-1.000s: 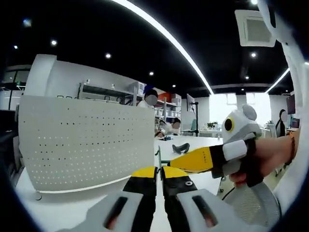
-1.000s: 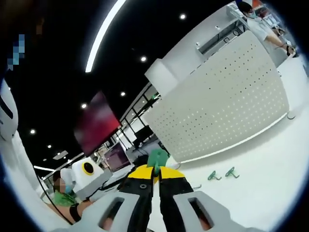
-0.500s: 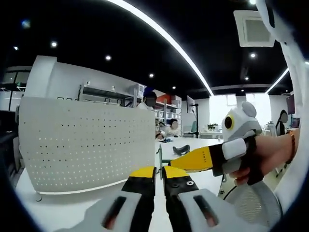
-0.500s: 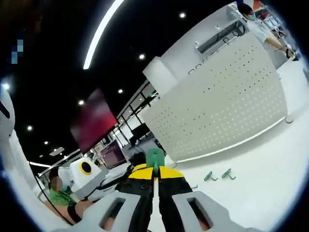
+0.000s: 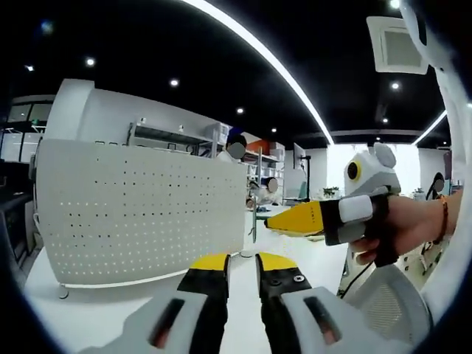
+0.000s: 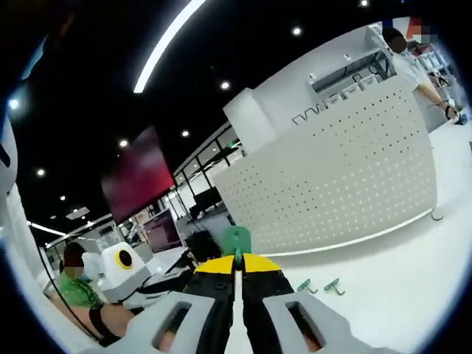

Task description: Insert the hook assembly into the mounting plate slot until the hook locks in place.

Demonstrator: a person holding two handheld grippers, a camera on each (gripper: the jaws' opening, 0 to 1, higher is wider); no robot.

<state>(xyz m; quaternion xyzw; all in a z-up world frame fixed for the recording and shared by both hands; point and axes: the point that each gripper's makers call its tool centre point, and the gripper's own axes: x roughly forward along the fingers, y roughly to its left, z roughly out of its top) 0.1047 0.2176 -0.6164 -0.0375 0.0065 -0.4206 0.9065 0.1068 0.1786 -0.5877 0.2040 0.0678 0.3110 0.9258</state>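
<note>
hook (image 6: 237, 240) | stem hidden in right gripper (image 6: 237, 267) | plate (image 6: 339, 188) apart

white dotted pegboard (image 6: 332, 192), green hook (image 6: 237, 240), yellow-black tongs (image 6: 237, 274)

A green hook (image 6: 237, 240) is held upright between the closed fingers of the right gripper (image 6: 237, 267), while the white perforated mounting plate (image 6: 335, 181) stands upright on the desk, two more green hooks (image 6: 318, 285) lying near it.
</note>
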